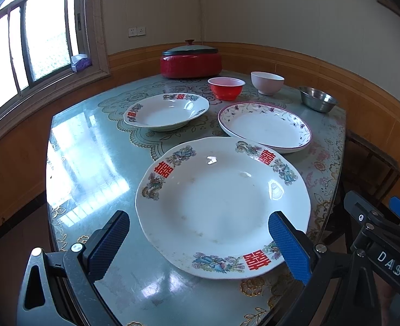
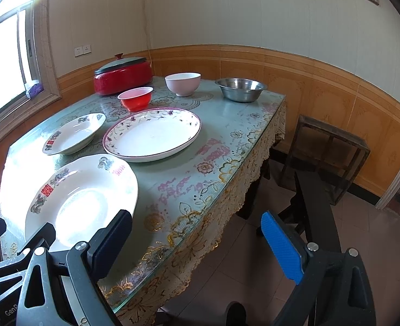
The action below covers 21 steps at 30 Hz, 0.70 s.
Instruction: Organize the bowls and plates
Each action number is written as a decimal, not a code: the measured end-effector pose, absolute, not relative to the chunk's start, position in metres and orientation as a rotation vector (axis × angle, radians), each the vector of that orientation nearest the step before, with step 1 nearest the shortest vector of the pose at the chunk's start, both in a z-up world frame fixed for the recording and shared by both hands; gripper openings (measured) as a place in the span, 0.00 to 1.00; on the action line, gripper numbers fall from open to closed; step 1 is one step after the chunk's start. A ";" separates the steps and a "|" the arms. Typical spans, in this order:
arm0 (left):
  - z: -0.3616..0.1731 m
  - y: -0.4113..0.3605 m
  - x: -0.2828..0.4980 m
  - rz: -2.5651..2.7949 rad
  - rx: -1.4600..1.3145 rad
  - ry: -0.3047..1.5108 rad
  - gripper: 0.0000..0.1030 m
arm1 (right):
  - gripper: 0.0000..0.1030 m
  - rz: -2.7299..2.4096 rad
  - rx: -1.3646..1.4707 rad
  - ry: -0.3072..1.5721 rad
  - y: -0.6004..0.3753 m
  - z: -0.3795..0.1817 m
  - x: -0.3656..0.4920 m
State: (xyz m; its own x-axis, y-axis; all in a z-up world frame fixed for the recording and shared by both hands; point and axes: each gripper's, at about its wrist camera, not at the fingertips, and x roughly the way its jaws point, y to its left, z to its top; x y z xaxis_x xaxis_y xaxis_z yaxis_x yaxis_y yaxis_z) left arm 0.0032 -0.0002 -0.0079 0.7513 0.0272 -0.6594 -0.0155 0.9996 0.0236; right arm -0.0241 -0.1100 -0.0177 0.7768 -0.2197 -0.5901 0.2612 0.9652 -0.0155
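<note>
A large white plate with red characters [image 1: 221, 203] [image 2: 83, 198] lies nearest on the glass-topped table [image 1: 91, 168]. Behind it sit a smaller matching deep plate [image 1: 167, 111] [image 2: 73, 133] and a purple-rimmed floral plate [image 1: 265, 126] [image 2: 152, 134]. Farther back stand a red bowl [image 1: 226, 88] [image 2: 135, 98], a white bowl [image 1: 267, 82] [image 2: 183, 83] and a steel bowl [image 1: 318, 99] [image 2: 240, 89]. My left gripper [image 1: 200, 240] is open, its fingers straddling the large plate's near edge above the table. My right gripper [image 2: 197, 247] is open over the table's right edge, holding nothing.
A red lidded electric pot [image 1: 191, 59] [image 2: 123, 76] stands at the table's far end by the wall. A dark wooden stool [image 2: 324, 154] stands on the floor to the right. A lace cloth [image 2: 200, 233] hangs over the table's edge. A window [image 1: 23, 46] is at left.
</note>
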 end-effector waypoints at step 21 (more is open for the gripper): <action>-0.008 0.004 0.000 0.043 0.007 0.725 1.00 | 0.95 -0.242 0.063 0.628 -0.108 -0.018 -0.026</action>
State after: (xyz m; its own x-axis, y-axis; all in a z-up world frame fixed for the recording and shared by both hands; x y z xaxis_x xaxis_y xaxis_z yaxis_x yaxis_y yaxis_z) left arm 0.0003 0.0038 -0.0081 0.7479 0.0416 -0.6625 -0.0365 0.9991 0.0215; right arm -0.0260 -0.1079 -0.0180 0.7819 -0.2044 -0.5889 0.2426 0.9700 -0.0146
